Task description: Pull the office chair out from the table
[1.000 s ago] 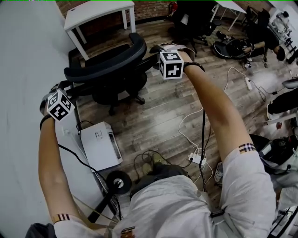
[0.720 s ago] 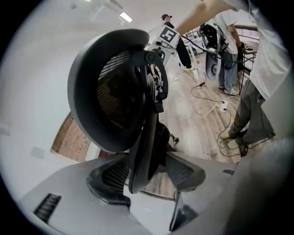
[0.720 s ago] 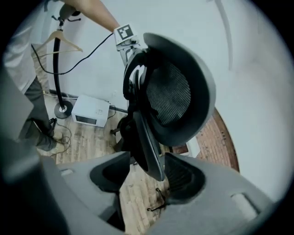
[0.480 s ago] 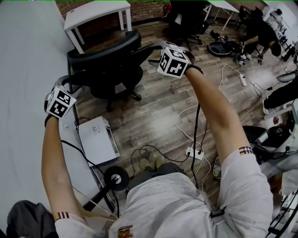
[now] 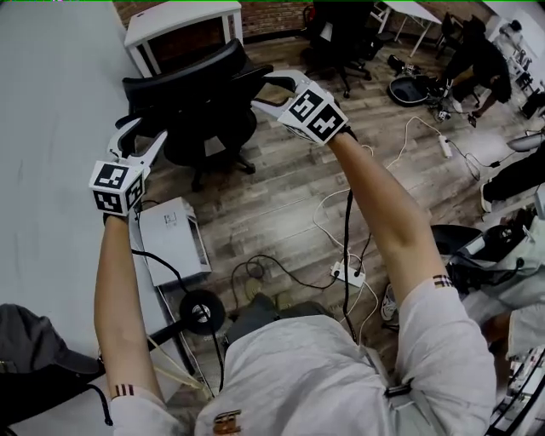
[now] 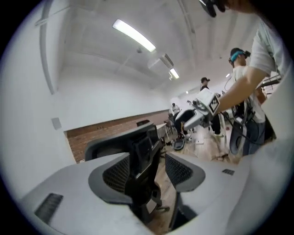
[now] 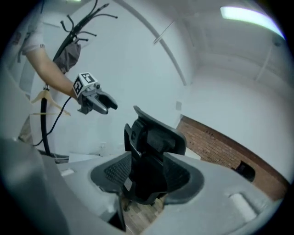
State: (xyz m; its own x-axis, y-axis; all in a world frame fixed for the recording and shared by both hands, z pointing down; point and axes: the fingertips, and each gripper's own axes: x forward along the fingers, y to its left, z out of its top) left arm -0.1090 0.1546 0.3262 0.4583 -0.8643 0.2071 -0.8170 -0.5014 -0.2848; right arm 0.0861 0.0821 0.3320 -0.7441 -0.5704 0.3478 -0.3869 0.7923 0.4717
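Note:
The black office chair (image 5: pixel 196 94) stands on the wood floor beside the white table (image 5: pixel 51 102), its back toward me. My left gripper (image 5: pixel 140 136) hangs open just in front of the chair's left side, above the table edge. My right gripper (image 5: pixel 271 92) is open near the chair's right armrest. Neither grips anything. In the left gripper view the chair (image 6: pixel 138 160) shows some way off through the gap between the jaws, with the right gripper (image 6: pixel 202 110) beyond. The right gripper view shows the chair (image 7: pixel 151 156) the same way, with the left gripper (image 7: pixel 98 103) at the upper left.
A white box (image 5: pixel 170 243) lies on the floor under the table edge. Cables and a power strip (image 5: pixel 349 274) trail across the floor. A small white table (image 5: pixel 183 25) stands behind the chair. More chairs and people (image 5: pixel 477 60) are at the far right.
Both grippers have come up off the chair's armrests and rolled, so their marker cubes now face differently. Each stands open with nothing in it.

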